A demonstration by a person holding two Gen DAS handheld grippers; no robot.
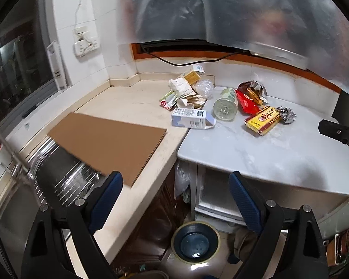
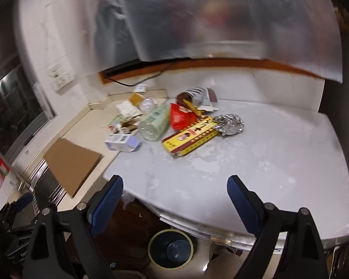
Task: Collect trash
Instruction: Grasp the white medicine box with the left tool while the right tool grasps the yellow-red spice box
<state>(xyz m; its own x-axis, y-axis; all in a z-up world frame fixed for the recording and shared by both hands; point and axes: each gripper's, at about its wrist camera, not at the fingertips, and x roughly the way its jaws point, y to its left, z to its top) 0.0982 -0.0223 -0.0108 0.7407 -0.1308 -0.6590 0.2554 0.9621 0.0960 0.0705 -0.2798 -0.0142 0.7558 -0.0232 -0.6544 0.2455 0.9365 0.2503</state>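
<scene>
Trash lies heaped at the back of the bench (image 2: 267, 162), ahead of both hand-held grippers. Right hand-held gripper (image 2: 175, 195), jaws wide and empty, looks nearer the yellow box (image 2: 190, 139), whose long axis runs diagonally; left hand-held gripper (image 1: 175, 193), equally wide and empty, hangs farther back.

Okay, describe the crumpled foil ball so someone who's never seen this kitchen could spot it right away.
Start at the grey table beside the beige counter, and find the litter heap at its far side. The foil ball sits at the heap's right end, touching the yellow and red box. It is the only shiny, silver, crumpled piece there.
</scene>
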